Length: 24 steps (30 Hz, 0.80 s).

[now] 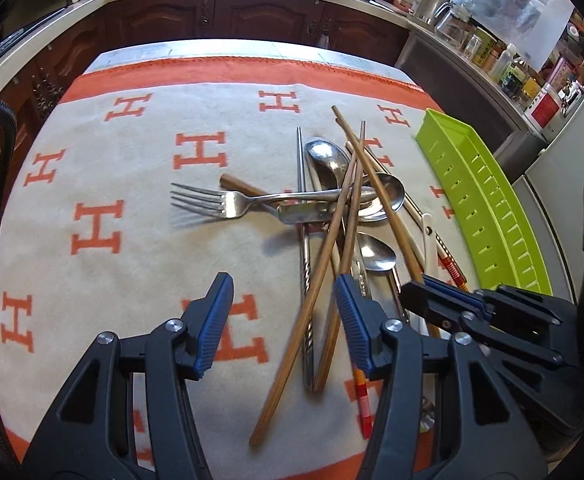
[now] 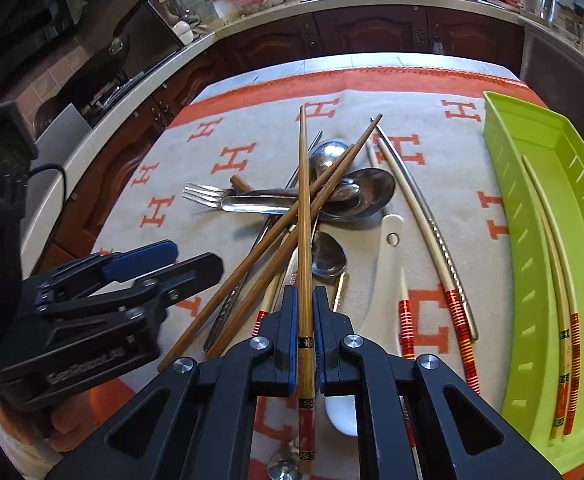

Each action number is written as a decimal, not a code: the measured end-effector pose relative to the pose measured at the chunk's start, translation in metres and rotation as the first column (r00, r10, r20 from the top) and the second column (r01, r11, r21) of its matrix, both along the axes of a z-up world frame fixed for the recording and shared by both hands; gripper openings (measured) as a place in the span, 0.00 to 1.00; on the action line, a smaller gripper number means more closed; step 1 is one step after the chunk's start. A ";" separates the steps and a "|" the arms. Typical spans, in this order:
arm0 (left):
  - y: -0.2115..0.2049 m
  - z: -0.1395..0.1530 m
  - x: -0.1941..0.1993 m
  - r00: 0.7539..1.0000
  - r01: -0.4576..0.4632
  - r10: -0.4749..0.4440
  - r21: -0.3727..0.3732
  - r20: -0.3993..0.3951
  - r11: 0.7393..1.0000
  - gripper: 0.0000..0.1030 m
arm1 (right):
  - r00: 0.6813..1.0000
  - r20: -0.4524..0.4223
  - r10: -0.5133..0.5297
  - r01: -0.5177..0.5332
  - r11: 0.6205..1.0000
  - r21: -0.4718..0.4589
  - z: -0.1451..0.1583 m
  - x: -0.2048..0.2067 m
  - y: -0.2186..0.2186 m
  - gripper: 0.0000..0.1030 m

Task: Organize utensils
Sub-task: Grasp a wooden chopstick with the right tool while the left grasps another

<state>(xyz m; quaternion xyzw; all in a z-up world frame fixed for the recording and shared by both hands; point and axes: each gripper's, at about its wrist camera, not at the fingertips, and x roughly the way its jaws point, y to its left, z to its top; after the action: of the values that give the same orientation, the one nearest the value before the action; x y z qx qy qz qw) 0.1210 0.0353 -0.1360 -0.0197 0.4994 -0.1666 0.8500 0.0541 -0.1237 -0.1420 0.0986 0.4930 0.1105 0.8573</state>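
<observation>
Gripping a bamboo chopstick (image 2: 303, 240) above the utensil pile (image 1: 331, 200) on the worktop (image 1: 92, 184), the right claw (image 2: 303, 300) is clamped while the left claw (image 1: 284, 300) hangs open near the green tray (image 2: 531, 200).

The cloth (image 1: 104, 184) is cream with orange H letters and an orange border. At its edge stands a lime-green tray (image 2: 531, 184), holding pale chopsticks (image 2: 559, 292) banded red, black and gold. On the cloth, brown wooden chopsticks (image 1: 331, 240) cross a silver fork (image 1: 220, 200) and silver spoons (image 2: 355, 196). Toward the tray lies a white spoon (image 2: 387, 264). The right gripper (image 2: 303, 300), black with blue pads, clasps a tan chopstick (image 2: 303, 200) with red and black ends.
</observation>
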 end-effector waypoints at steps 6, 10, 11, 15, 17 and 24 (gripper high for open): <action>-0.016 -0.013 0.014 0.999 0.014 -0.012 0.044 -0.030 0.999 0.34 | 1.000 0.004 -0.021 0.020 0.999 0.034 0.000 -0.001 -0.014 0.07; -0.023 -0.017 0.015 0.999 0.026 -0.024 0.058 -0.034 0.998 0.31 | 1.000 0.001 -0.028 0.028 0.998 0.047 -0.001 -0.002 -0.021 0.07; -0.024 -0.018 0.015 0.999 0.028 -0.026 0.064 -0.034 0.998 0.28 | 1.000 -0.001 -0.029 0.029 0.998 0.051 -0.002 -0.002 -0.023 0.07; -0.030 -0.022 0.016 0.999 0.030 -0.026 0.082 -0.048 0.996 0.14 | 1.000 0.001 -0.030 0.030 0.998 0.062 -0.002 -0.002 -0.025 0.07; -0.031 -0.022 0.016 0.999 0.031 -0.028 0.087 -0.044 0.996 0.14 | 0.999 0.001 -0.032 0.032 0.997 0.067 -0.002 -0.003 -0.026 0.07; -0.032 -0.013 0.009 0.999 0.030 -0.027 0.079 -0.029 0.996 0.04 | 0.999 0.015 -0.050 0.048 0.995 0.083 0.003 -0.007 -0.032 0.07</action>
<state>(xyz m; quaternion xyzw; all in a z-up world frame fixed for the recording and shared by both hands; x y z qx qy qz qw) 0.1299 0.0029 -0.1494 0.0191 0.5175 -0.1583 0.8407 0.0475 -0.1552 -0.1394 0.1449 0.4783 0.1105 0.8591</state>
